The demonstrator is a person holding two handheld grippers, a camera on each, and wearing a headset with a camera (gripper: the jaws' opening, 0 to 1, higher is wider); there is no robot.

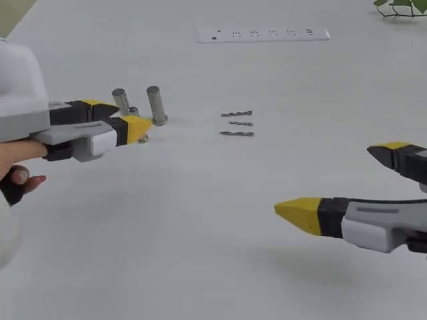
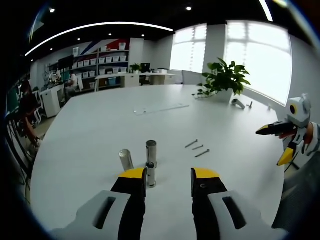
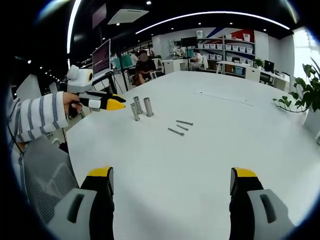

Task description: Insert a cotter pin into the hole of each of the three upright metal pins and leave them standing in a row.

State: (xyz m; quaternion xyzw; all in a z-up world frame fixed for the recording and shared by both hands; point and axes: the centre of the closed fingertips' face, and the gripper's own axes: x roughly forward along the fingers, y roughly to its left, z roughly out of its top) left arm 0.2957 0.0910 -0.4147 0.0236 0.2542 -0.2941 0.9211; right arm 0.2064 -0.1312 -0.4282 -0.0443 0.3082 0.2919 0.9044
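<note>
Three upright metal pins stand on the white table: a tall one (image 1: 155, 103), another (image 1: 121, 100) and a shorter one (image 2: 150, 174). My left gripper (image 1: 130, 117) is open at the pins. In the left gripper view the short pin stands just inside the tip of one jaw, with the gap beside it bare. Three cotter pins (image 1: 237, 124) lie side by side to the right of the upright pins, also seen as cotter pins (image 2: 198, 148) and cotter pins (image 3: 180, 127). My right gripper (image 1: 330, 180) hovers wide open near the front right, holding nothing.
A white power strip (image 1: 262, 33) lies at the far side of the table. A potted plant (image 2: 225, 80) stands at the table's far corner. A hand in a striped sleeve (image 3: 35, 117) holds the left gripper (image 3: 107, 102). Shelves, desks and people fill the room behind.
</note>
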